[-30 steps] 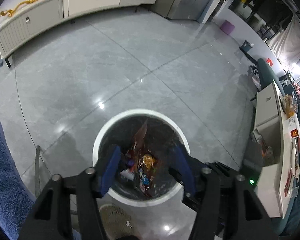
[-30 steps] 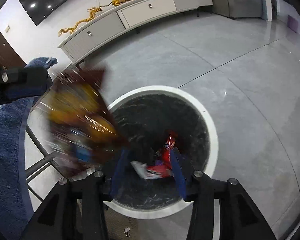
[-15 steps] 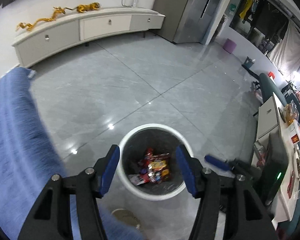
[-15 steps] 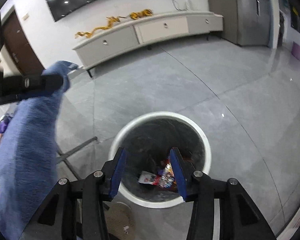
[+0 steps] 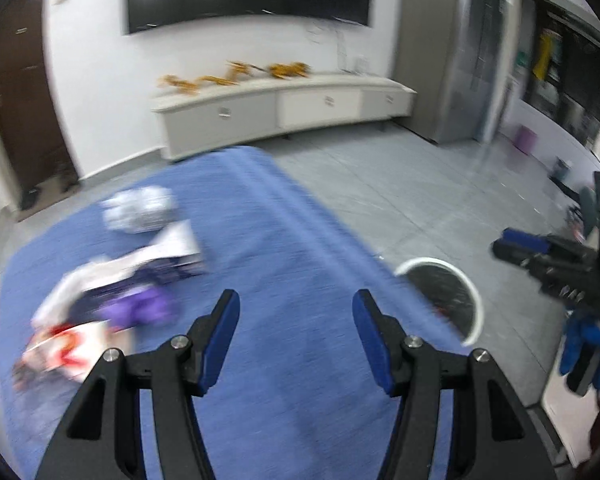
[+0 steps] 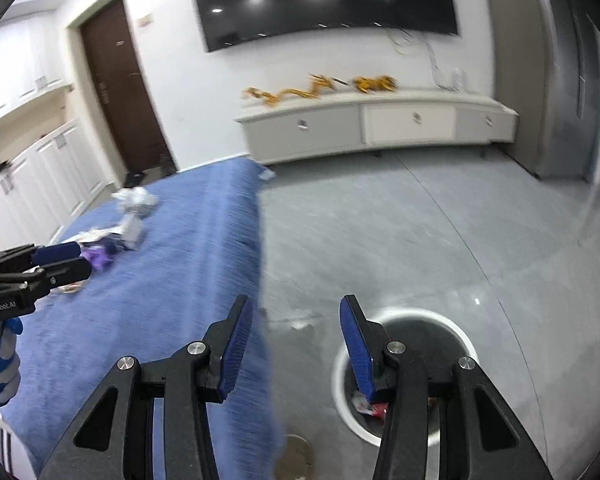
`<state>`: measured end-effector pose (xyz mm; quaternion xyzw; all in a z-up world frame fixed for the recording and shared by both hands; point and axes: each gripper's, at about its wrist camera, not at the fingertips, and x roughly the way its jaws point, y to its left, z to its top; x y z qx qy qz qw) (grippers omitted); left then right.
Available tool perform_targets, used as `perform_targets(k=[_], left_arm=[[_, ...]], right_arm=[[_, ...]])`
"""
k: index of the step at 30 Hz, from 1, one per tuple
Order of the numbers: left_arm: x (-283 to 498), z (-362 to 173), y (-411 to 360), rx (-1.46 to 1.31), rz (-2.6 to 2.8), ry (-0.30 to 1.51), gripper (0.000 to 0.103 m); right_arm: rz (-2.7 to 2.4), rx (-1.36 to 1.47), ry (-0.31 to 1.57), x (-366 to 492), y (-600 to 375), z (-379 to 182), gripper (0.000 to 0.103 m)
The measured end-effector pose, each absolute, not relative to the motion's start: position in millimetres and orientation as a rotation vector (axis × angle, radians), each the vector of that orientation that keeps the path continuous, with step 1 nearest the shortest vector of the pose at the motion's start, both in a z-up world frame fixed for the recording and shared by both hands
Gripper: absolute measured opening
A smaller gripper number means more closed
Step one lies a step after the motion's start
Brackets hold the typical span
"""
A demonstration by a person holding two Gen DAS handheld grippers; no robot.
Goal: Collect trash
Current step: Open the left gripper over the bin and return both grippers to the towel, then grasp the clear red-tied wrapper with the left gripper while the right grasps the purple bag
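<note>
My left gripper (image 5: 296,320) is open and empty above the blue cloth-covered table (image 5: 284,240). Blurred trash lies on the cloth to its left: a silver crumpled wrapper (image 5: 140,210), white and purple packets (image 5: 140,280) and a red-and-white wrapper (image 5: 64,350). The white-rimmed trash bin (image 5: 444,296) stands on the floor at the right. My right gripper (image 6: 294,338) is open and empty, over the table edge, with the bin (image 6: 408,376) below right holding wrappers (image 6: 370,404). The trash pile (image 6: 116,224) shows at the left on the cloth.
The left gripper shows in the right wrist view (image 6: 56,262), the right gripper in the left wrist view (image 5: 540,252). A white sideboard (image 6: 372,124) with gold ornaments stands under a wall TV. A brown door (image 6: 120,92) is at the left. Grey tiled floor (image 6: 420,240) surrounds the bin.
Both grippers have lifted and swung left, away from above the bin toward the blue table. The trash on the cloth has come into view. Both stay open and empty.
</note>
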<state>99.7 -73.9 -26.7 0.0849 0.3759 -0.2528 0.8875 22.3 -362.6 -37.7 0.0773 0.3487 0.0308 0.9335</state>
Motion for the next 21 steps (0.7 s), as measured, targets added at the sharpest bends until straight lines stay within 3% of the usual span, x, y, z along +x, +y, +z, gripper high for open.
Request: perform_targets(k=[10,21], left_arm=[[117.8,-38.3,114.1,0.074,-0.209,0.775,0.057],[163.0,-92.5,194.8,0.044,-0.075,0.899,0.057]], right_arm=[[0.268,0.102,0.722,68.8,-259.8,-25.0,0.043],[0.494,0.058,0.84,148.8,-140.7,-66.6,0.043]])
